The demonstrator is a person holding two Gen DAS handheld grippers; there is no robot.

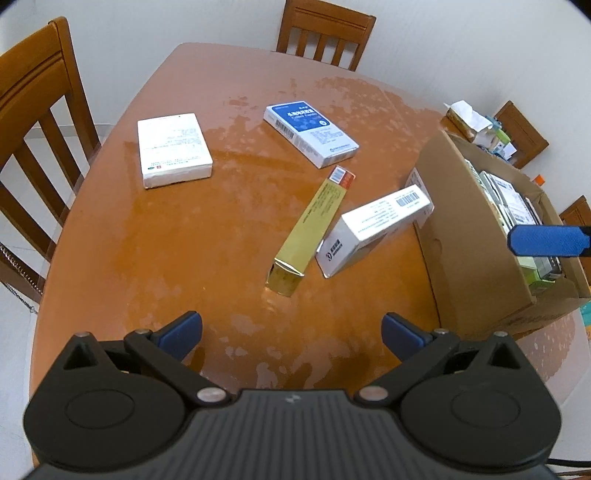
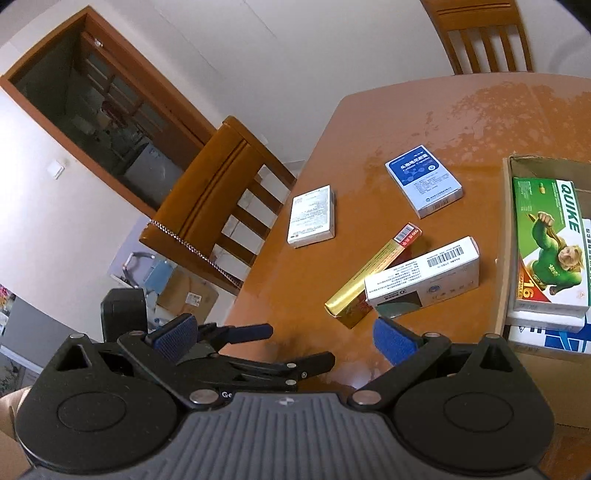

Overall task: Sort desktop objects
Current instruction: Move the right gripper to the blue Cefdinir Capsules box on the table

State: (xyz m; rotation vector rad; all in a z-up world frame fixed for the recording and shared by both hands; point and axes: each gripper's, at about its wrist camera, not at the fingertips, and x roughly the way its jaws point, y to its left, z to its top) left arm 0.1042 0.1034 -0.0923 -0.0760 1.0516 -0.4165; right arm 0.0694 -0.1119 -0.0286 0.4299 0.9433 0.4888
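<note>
Several medicine boxes lie on the brown table (image 1: 184, 240). Far left is a flat white box (image 1: 173, 149) (image 2: 312, 216); beyond the middle is a blue-and-white box (image 1: 310, 133) (image 2: 423, 184). A long gold box (image 1: 312, 229) (image 2: 373, 273) lies beside a white barcode box (image 1: 373, 229) (image 2: 424, 278), which tilts against it. My left gripper (image 1: 291, 332) (image 2: 291, 345) hovers open and empty just short of the gold box. My right gripper (image 2: 286, 338) is open and empty near the cardboard box (image 1: 480, 236) (image 2: 504, 240); one of its blue fingers (image 1: 546, 240) hangs over that box.
The cardboard box at the right holds several medicine boxes, with a green QUIKE box (image 2: 546, 243) on top. Wooden chairs (image 1: 37, 110) (image 1: 325, 33) stand around the table. A tissue pack and small items (image 1: 476, 122) sit behind the carton.
</note>
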